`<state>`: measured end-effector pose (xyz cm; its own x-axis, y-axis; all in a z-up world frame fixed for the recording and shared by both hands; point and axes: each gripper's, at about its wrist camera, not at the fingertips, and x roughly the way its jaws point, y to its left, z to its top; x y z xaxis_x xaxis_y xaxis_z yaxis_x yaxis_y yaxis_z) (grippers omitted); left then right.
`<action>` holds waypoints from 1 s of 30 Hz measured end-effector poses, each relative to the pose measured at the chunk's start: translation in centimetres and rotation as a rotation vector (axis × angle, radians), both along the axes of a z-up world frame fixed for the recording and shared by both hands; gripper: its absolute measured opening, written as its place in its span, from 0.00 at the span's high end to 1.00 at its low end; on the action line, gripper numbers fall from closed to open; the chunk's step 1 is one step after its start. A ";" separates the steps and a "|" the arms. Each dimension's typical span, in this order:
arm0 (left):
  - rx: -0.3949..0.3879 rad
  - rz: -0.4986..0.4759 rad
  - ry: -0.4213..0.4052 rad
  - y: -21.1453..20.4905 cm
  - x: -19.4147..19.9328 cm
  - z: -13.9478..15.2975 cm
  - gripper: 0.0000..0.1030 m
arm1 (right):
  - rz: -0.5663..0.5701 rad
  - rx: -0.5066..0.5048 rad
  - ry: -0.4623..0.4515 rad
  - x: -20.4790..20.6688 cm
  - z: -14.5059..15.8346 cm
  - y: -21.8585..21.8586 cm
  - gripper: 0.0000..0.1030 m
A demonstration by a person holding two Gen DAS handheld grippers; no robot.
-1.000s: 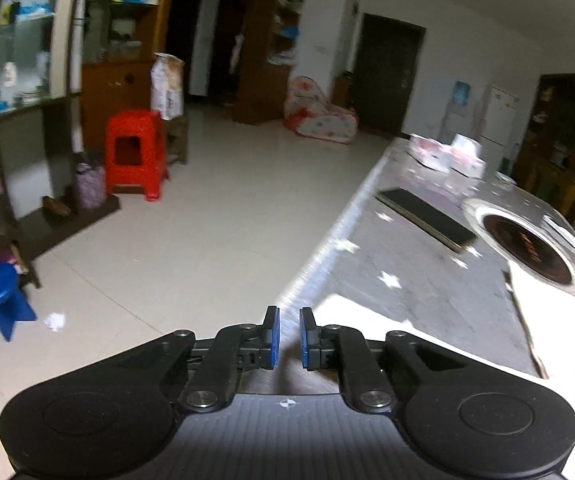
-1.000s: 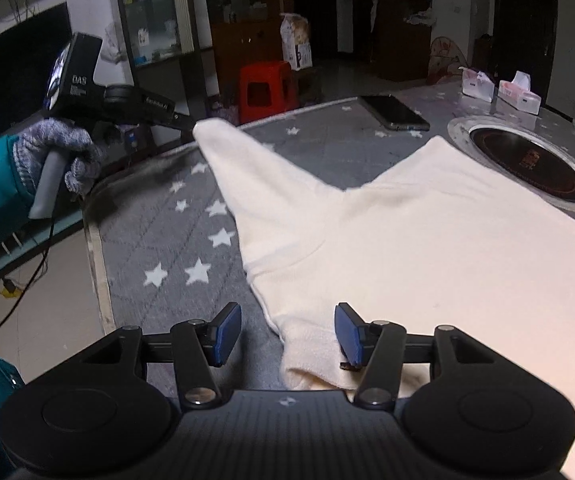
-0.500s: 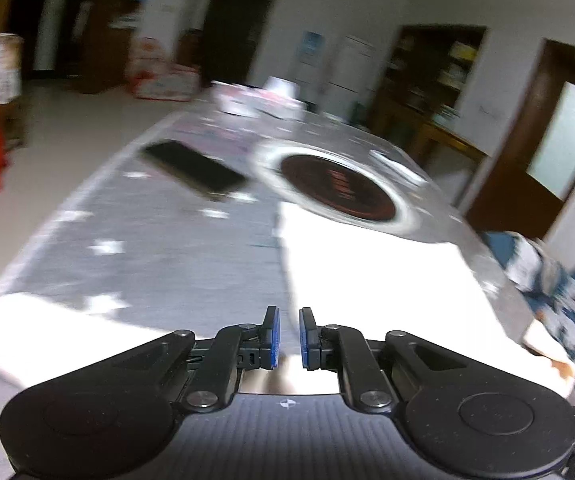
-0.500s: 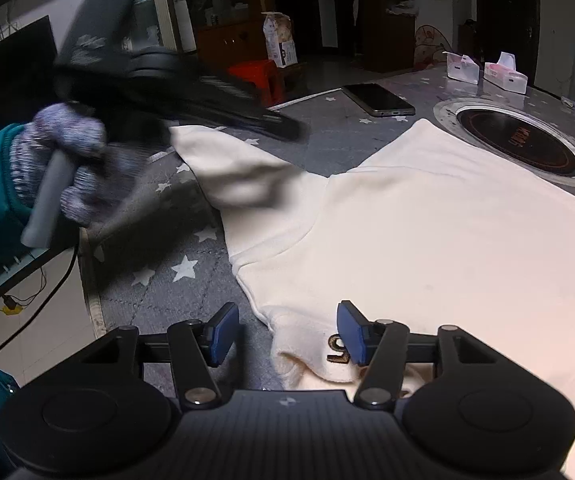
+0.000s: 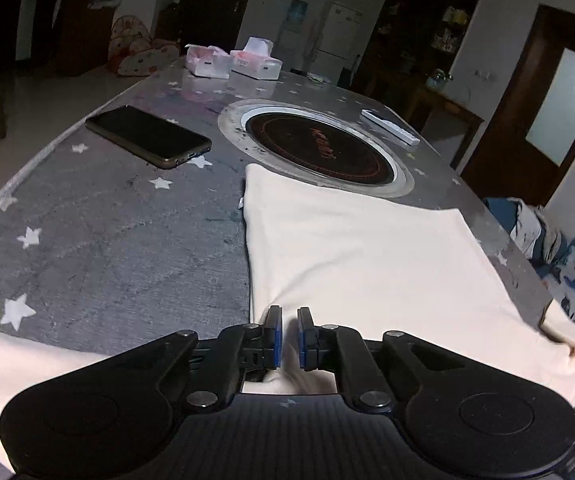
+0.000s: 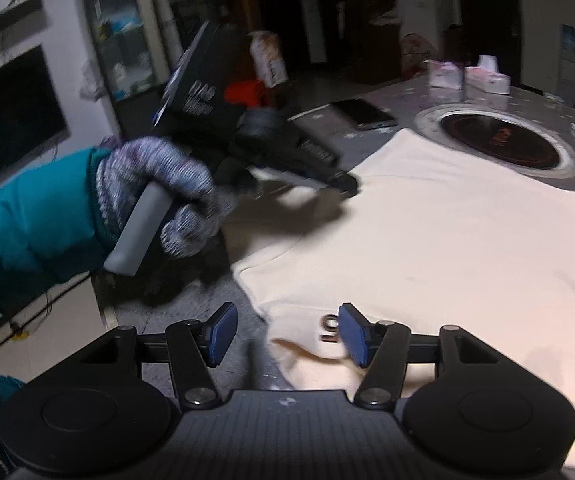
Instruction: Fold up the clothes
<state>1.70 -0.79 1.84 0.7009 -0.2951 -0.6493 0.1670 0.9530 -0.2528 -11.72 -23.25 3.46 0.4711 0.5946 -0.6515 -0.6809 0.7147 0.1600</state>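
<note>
Over the near left of the counter (image 5: 99, 240), the left claw (image 5: 289, 334), pinching the sleeve (image 6: 287, 182), should lay it flat across the shirt (image 5: 367, 248) while the right claw (image 6: 285, 334), spread, steadies the collar (image 6: 311, 350).

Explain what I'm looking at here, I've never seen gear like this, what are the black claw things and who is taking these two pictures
No robot here: a person holds a two-finger gripper in each hand, and each gripper carries a wide-angle camera looking along its fingers. That gives two pictures.

The left gripper fills the bottom of its own view. Its blue pads are nearly together, pinching a bit of the cream shirt.

The right gripper is open, hovering over the shirt's neck end. Its camera also catches the gloved left hand carrying the other gripper, blurred.

The shirt lies on a grey table cover with white stars. Also there: a dark phone, a round built-in cooktop, two tissue boxes and a white remote-like bar.
</note>
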 end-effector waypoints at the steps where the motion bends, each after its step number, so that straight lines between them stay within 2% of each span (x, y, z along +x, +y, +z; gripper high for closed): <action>1: 0.008 -0.010 -0.008 -0.2 -0.2 0.2 0.91 | -0.022 0.002 0.000 -0.1 0.1 -0.6 0.45; 8: -0.004 -0.126 -0.042 -2.9 -2.3 1.6 0.91 | -0.195 0.006 -0.003 -0.3 0.6 -5.3 0.45; 11: -0.023 -0.189 -0.051 -4.6 -3.1 1.9 0.90 | -0.314 0.003 -0.024 0.2 0.8 -8.1 0.45; 15: -0.044 -0.275 -0.041 -7.5 -3.8 1.5 0.88 | -0.486 -0.005 -0.041 1.9 0.8 -12.1 0.46; 19: -0.046 -0.371 -0.026 -10.6 -4.8 0.8 0.88 | -0.570 0.011 -0.012 4.3 -0.1 -14.8 0.46; 23: -0.027 -0.449 -0.013 -12.7 -5.9 0.1 0.88 | -0.618 -0.041 -0.007 5.4 -1.4 -16.3 0.46; 30: 0.023 -0.514 -0.029 -13.8 -7.2 -0.6 0.85 | -0.800 -0.140 -0.070 3.2 -2.2 -19.4 0.46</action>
<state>-5.47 -14.60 1.22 0.4872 -0.5918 -0.6422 0.6216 0.7515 -0.2210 -8.49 -42.68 1.27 0.7610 -0.0237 -0.6483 0.0392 0.9992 0.0095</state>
